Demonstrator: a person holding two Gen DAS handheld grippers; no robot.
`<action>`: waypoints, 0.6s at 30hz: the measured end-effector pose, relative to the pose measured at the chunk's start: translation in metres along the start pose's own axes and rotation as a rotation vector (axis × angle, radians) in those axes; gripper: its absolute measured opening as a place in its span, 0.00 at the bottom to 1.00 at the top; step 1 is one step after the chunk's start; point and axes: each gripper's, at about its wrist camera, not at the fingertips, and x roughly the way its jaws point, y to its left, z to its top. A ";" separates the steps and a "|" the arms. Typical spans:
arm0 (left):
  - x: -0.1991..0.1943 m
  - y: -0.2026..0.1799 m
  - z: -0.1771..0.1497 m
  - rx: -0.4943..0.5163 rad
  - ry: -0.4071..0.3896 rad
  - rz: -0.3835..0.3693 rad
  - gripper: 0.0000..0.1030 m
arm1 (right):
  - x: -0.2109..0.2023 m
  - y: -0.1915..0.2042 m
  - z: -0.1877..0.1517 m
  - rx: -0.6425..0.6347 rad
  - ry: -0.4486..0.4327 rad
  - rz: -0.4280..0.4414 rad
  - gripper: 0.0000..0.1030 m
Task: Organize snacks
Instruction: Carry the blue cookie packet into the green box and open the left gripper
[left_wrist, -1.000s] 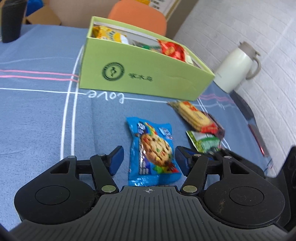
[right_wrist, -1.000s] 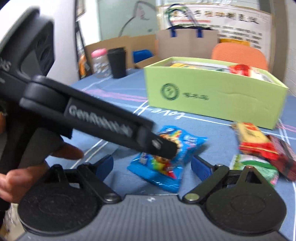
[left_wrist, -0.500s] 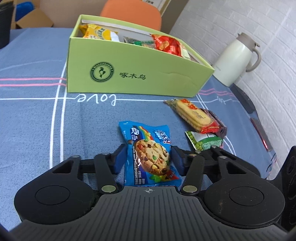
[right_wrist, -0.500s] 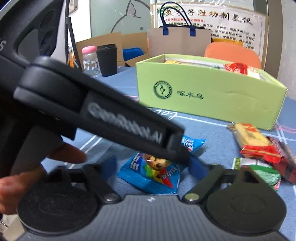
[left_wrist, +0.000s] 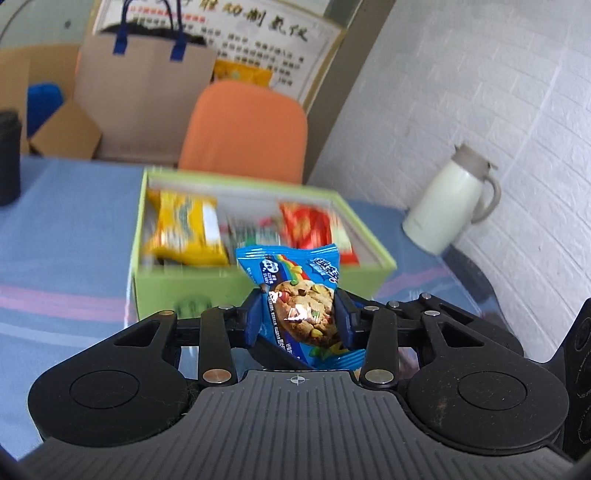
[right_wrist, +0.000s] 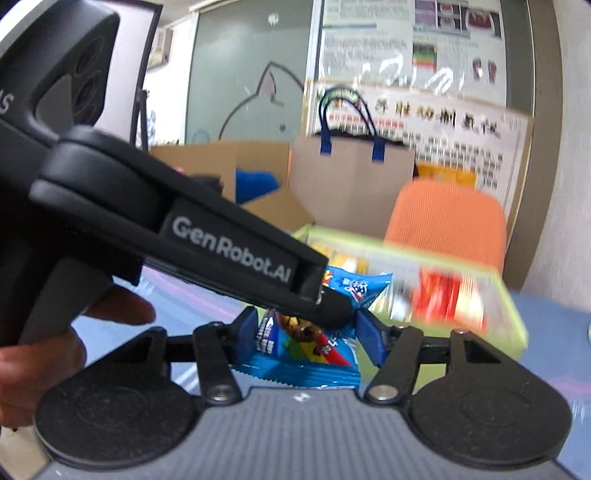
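1. Landmark = green box (left_wrist: 225, 291), open-topped, on a blue tablecloth (left_wrist: 55, 236); everything placed against it
2. Well left of box: dark cup (left_wrist: 9, 158) at the picture's edge, upright
3. Behind box to the left: brown paper bag (left_wrist: 144, 74) with blue handles, cardboard cartons beside it
4. Inside box, left end: yellow snack pack (left_wrist: 184, 230); middle: greenish pack, too blurred to read; right end: red snack pack (left_wrist: 314, 230)
5. Directly behind box: orange chair back (left_wrist: 247, 129)
6. In front of box, off the cloth: cookie packet (left_wrist: 299, 306), blue wrapper, rainbow stripe, photo of a chip cookie with coloured candy bits, crimped ends, creased at the middle where squeezed
7. Left gripper (left_wrist: 298, 319) jaws have just been closing, blue pads now pressed on both sides of the packet, gripping it
8. Right gripper (right_wrist: 308, 332) jaws also just closing, the same packet (right_wrist: 295, 350) sits between its blue pads; the left pad touches, the right one I cannot tell, left gripper's finger covers the top
9. A person's hand (right_wrist: 55, 350) wraps the left gripper's handle
10. Right of box, near the white brick wall: cream thermos jug (left_wrist: 454, 199), upright, handle facing right
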 end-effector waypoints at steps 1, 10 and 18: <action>0.006 0.002 0.012 0.001 -0.009 0.009 0.19 | 0.012 -0.007 0.009 0.001 -0.003 0.005 0.64; 0.088 0.042 0.068 -0.002 0.059 0.142 0.20 | 0.127 -0.039 0.032 0.025 0.127 0.080 0.65; 0.095 0.063 0.055 -0.037 0.030 0.122 0.43 | 0.120 -0.042 0.020 0.066 0.121 0.118 0.85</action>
